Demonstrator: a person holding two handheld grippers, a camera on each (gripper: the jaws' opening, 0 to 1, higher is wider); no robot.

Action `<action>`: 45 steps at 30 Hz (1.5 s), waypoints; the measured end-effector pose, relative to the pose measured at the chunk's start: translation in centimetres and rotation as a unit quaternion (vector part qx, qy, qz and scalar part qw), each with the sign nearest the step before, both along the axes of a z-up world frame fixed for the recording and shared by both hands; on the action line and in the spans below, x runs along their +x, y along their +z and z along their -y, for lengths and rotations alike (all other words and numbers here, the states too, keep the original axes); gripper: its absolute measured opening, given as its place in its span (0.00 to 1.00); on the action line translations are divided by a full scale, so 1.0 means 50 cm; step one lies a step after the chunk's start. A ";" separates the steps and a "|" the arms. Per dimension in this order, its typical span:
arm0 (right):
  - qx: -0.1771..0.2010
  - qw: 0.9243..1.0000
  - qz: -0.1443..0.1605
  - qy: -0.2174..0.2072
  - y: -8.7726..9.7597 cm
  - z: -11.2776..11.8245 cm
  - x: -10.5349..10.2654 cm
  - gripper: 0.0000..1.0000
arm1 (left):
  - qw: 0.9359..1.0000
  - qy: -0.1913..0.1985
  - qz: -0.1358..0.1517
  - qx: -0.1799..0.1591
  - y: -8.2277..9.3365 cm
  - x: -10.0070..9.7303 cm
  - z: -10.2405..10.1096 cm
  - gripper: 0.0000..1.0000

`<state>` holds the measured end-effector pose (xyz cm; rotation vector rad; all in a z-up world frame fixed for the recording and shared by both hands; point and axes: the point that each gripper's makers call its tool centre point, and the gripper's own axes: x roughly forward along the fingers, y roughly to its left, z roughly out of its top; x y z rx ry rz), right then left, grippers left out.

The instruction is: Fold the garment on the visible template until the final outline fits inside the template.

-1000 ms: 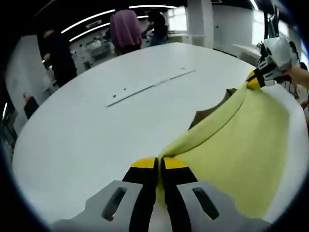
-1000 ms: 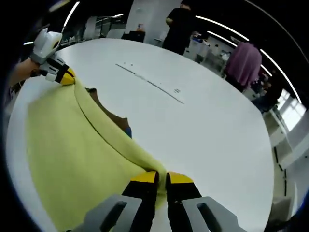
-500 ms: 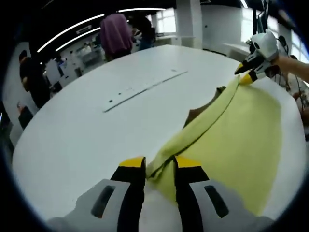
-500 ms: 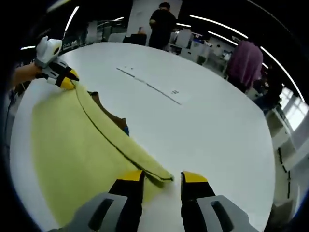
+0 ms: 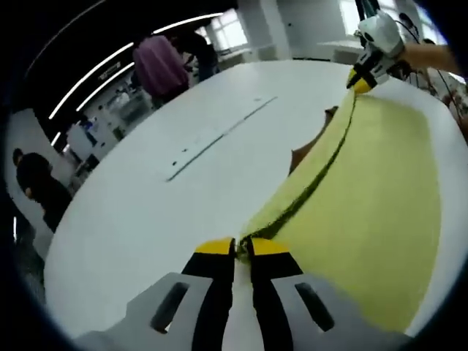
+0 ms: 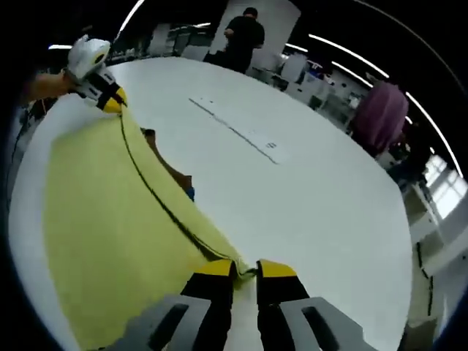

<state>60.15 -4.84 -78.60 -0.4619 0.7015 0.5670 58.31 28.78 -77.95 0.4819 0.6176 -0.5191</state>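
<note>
A yellow garment (image 5: 365,190) lies spread on the white round table (image 5: 139,212), its dark-trimmed edge stretched in a line between the two grippers. My left gripper (image 5: 241,248) is shut on one corner of that edge. At the top right of the left gripper view, the right gripper (image 5: 363,75) pinches the far corner. In the right gripper view the garment (image 6: 110,205) runs from my right gripper (image 6: 246,269), shut on its corner, up to the left gripper (image 6: 110,99). A brown sheet (image 5: 303,155) (image 6: 164,167) peeks out beyond the edge, with a blue bit (image 6: 190,194) beside it.
A thin line with small marks (image 5: 219,135) (image 6: 235,131) crosses the table beyond the garment. People stand past the far rim: one in a purple top (image 5: 157,66) (image 6: 376,99), one in black (image 6: 243,36). Desks and windows fill the room behind.
Both grippers were shut a second ago, stood open half a second ago with the garment's edge lying between the jaws, and are now shut on it again. The edge is pulled straighter.
</note>
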 end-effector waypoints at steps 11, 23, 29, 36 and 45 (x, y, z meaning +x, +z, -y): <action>0.088 0.987 -0.035 -0.132 -0.017 0.025 0.021 0.10 | 0.988 0.125 -0.024 -0.090 -0.015 0.019 -0.025 0.06; 0.142 0.980 -0.077 -0.114 0.034 -0.006 -0.038 0.37 | 0.964 0.148 -0.053 -0.215 0.022 -0.038 -0.024 0.33; 0.157 0.980 -0.098 -0.077 0.064 -0.026 -0.100 0.43 | 0.959 0.113 -0.058 -0.252 0.054 -0.091 -0.005 0.47; 0.152 0.981 -0.110 -0.052 0.076 -0.022 -0.176 0.44 | 0.966 0.062 -0.074 -0.238 0.055 -0.171 0.012 0.54; 0.142 0.982 -0.121 -0.024 0.070 -0.006 -0.266 0.43 | 0.967 0.034 -0.087 -0.238 0.044 -0.256 0.018 0.53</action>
